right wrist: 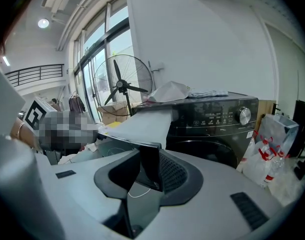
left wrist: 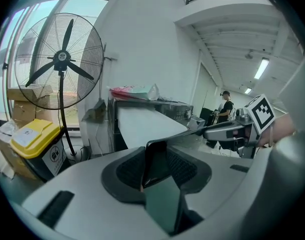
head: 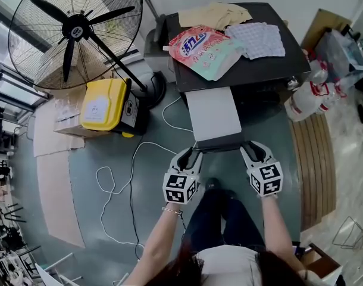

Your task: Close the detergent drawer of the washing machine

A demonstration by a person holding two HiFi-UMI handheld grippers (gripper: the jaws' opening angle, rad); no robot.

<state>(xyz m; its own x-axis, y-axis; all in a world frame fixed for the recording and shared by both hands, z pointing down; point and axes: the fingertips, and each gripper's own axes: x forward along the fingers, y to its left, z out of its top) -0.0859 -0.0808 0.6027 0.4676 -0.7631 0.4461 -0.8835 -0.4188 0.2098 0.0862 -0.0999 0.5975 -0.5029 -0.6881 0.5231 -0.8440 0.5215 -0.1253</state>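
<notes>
Grey floor surrounds the washing machine (head: pixel 241 70) at twelve o'clock. Left gripper (head: pixel 192 152) and right gripper (head: pixel 248 149) jaws clamp the pulled-out detergent drawer (head: pixel 214 115) front; next, push straight in.

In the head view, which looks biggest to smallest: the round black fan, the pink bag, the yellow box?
1. Round black wire fan, clearly largest.
2. Pink plastic bag and yellow plastic box look about alike; the bag lies nearer the camera, so unranked.
</notes>
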